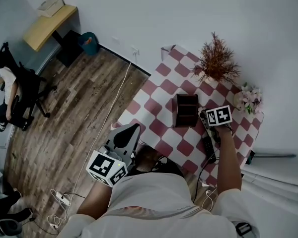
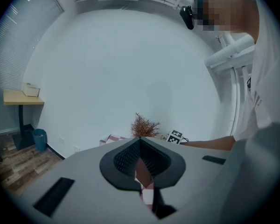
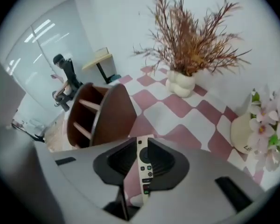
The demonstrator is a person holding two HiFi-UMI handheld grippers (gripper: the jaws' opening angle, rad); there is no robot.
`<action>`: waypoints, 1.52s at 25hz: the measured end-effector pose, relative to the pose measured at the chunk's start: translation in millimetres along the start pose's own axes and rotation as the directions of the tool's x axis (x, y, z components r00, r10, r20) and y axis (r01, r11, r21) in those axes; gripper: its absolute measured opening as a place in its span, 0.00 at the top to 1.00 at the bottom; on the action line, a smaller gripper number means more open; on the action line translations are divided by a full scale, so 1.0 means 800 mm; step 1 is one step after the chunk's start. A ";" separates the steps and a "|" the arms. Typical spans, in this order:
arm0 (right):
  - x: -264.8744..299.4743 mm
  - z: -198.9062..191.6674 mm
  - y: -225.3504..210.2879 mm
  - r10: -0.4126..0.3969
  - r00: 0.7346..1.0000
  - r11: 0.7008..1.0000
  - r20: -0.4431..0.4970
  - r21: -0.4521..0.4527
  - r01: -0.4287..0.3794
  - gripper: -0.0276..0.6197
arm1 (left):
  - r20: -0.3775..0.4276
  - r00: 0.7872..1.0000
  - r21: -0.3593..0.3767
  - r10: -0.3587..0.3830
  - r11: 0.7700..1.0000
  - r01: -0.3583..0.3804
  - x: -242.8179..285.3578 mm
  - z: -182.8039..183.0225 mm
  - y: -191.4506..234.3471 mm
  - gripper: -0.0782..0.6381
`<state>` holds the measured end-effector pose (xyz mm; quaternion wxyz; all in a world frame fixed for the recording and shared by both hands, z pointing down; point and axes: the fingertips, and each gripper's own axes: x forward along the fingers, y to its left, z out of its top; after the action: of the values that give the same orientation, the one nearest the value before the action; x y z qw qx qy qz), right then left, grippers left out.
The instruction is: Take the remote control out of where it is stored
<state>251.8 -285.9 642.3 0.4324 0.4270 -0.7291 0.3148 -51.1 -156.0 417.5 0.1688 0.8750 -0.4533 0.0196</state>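
Clamped remote [image 3: 143, 169], checked table [image 1: 161, 90] (pink) — wood floor [image 1: 74, 113]

white short-sleeved shirt [image 1: 149, 202] at bottom centre; grey left gripper [image 2: 140, 141] and right gripper [image 3: 141, 146], black pads [image 2: 123, 160], cubes [image 1: 107, 168] with black-white square markers.

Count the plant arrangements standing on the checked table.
2. The dried reddish sprigs stand at the far edge; the pink flowers stand right of them, near the corner. None looks hidden.

Plain office-type room, white walls, wood-plank floor [image 1: 74, 113], corner desk [image 1: 49, 26] with a box [image 1: 51, 6] on it, a person [image 1: 5, 83] seated on a wheeled office chair [image 1: 27, 90], blue bin [image 1: 89, 43], power strip [image 1: 62, 199] and cables on the floor, window blinds [image 2: 18, 27].
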 end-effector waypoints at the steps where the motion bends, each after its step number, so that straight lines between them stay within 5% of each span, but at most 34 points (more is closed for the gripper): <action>1: -0.017 0.007 0.005 -0.002 0.998 1.000 0.059 0.012 0.002 0.84 | 0.000 1.000 0.001 -0.014 1.000 0.014 0.001 0.001 -0.001 0.88; 5: -0.091 0.021 0.030 -0.039 0.963 0.999 0.267 0.043 0.029 0.90 | 0.000 0.997 0.014 -0.081 0.997 0.081 0.006 0.005 -0.009 0.88; 8: -0.146 0.024 0.058 -0.057 0.913 0.998 0.404 0.059 0.036 0.92 | 0.004 0.990 0.025 -0.138 0.990 0.138 0.010 0.012 -0.018 0.88; 14: -0.246 0.031 0.129 -0.075 0.716 0.997 0.694 0.067 0.039 0.94 | 0.002 0.968 0.050 -0.252 0.966 0.252 0.014 0.024 -0.038 0.88; 19: -0.295 0.017 0.179 -0.163 0.617 0.980 0.770 0.056 0.189 0.94 | -0.001 0.942 0.080 -0.337 0.938 0.336 0.009 0.032 -0.059 0.88; 25: -0.346 0.000 0.221 -0.234 0.508 0.965 0.829 0.136 0.222 0.94 | -0.002 0.916 0.123 -0.402 0.909 0.399 0.001 0.038 -0.076 0.88; 29: -0.360 -0.008 0.234 -0.273 0.478 0.958 0.835 0.189 0.216 0.94 | 0.007 0.901 0.120 -0.433 0.895 0.429 -0.006 0.044 -0.081 0.88; 38: -0.356 -0.010 0.239 -0.286 0.493 0.956 0.822 0.210 0.205 0.94 | 0.014 0.894 0.117 -0.447 0.889 0.442 -0.011 0.049 -0.080 0.88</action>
<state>158.0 -95.8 372.6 0.0476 0.6422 -0.7643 0.0345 -9.8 -127.5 360.9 0.1106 0.9637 -0.2426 -0.0122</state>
